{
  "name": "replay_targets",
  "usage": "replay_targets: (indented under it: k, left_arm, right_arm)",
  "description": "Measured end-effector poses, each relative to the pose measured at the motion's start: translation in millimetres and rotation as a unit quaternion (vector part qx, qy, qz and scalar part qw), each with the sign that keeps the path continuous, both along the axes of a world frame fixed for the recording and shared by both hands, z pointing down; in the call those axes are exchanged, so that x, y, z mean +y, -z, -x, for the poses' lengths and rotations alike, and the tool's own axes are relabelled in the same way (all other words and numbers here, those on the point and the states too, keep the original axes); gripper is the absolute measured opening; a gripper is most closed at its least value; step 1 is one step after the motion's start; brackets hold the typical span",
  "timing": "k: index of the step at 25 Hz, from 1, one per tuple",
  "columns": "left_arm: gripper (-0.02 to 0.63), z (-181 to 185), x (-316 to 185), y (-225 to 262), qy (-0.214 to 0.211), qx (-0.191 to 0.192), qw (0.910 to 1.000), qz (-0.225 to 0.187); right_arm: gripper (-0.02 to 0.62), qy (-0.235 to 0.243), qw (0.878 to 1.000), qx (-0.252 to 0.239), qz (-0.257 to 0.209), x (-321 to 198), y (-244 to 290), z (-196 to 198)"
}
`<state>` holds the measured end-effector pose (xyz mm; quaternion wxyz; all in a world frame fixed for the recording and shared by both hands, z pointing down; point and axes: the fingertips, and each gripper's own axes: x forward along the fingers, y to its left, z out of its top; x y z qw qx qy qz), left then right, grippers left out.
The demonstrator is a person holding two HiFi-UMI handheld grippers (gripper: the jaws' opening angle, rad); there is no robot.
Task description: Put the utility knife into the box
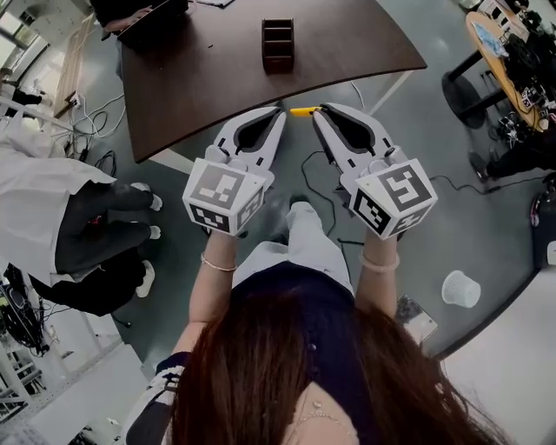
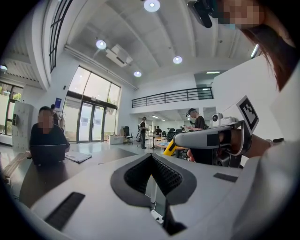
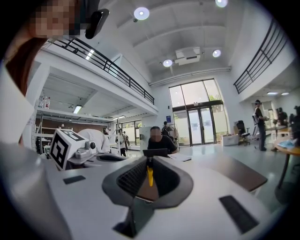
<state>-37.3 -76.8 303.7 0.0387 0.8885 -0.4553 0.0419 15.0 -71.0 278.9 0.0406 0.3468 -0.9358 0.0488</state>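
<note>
A yellow utility knife sticks out sideways from the tips of my right gripper, which is shut on it just off the table's near edge. In the right gripper view the knife shows as a thin yellow strip between the closed jaws. My left gripper is shut and holds nothing, its tips close to the knife's free end. From the left gripper view the knife is seen at the end of the right gripper. The dark brown box, open-topped with compartments, stands farther back on the brown table.
A person sits with a laptop at the table's far left corner. Another person crouches on the floor at my left. A white cup and cables lie on the grey floor. A cluttered round table is at the right.
</note>
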Motion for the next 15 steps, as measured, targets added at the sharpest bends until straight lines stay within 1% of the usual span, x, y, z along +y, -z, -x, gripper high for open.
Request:
replay_targets:
  k: [5,8,11,15]
  left_arm:
    - [-0.008,-5,-70,-4,0.006,-0.001,1.0,0.004]
    - [-0.008,-16,-113,-8,0.009,-0.001,0.9999,0.006]
    - [-0.008,-19,-149,-8,0.024,-0.005,0.9997,0.003]
    - [-0.008,-20,-183,-6,0.047,-0.009,0.9988,-0.005]
  right_arm:
    - [0.049,0.007,1.0,-0.003,0.002,-76,-3,-2]
    - [0.049,0.017,1.0,-0.005,0.002,-122,-3,-9]
    - [0.049,0.03,1.0,-0.003,-0.002,-159,-3,-10]
    - [0.049,0.05,0.999,-0.008,-0.001,-195,-9,-12]
